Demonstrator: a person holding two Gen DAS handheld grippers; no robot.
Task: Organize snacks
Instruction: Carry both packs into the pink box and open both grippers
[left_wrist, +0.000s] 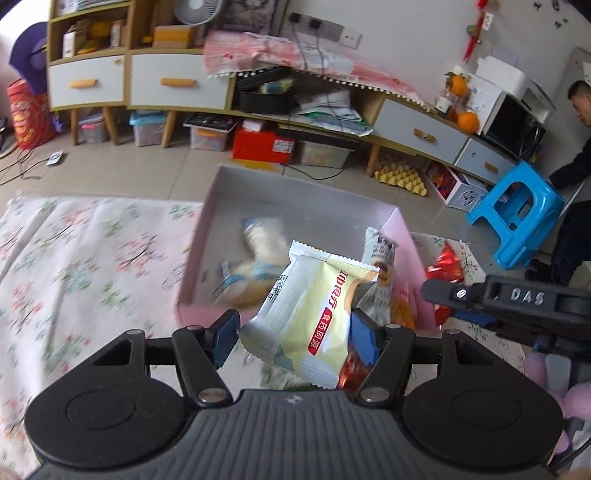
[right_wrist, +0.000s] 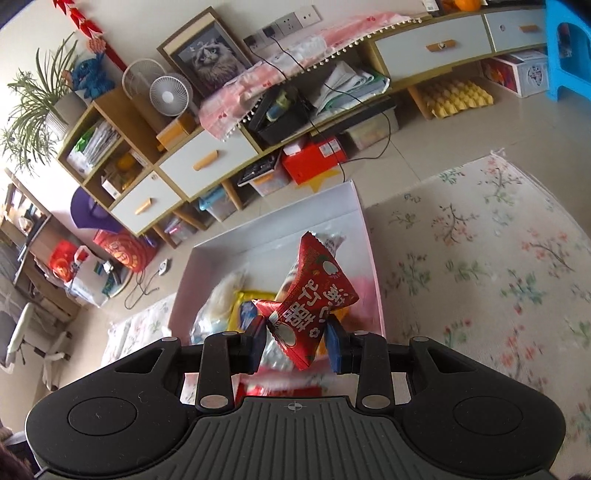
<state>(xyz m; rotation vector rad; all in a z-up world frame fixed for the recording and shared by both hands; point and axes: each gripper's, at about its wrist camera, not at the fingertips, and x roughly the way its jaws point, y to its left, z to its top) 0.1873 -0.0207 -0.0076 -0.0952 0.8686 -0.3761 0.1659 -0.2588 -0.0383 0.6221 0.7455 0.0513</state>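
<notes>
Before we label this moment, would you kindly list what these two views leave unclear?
- Left wrist view: snacks inside the pink box are motion-blurred; their labels are unreadable.
- Left wrist view: the cream packet in the left tool covers a red wrapper below.
- Right wrist view: the red packet in the right tool hides box contents behind it.
- Left wrist view: the person is cut off by the right edge.

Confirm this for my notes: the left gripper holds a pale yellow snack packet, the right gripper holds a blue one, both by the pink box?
Not quite. The right gripper holds a red packet, as the right wrist view shows. The left gripper does hold the pale yellow packet by the pink box.
</notes>
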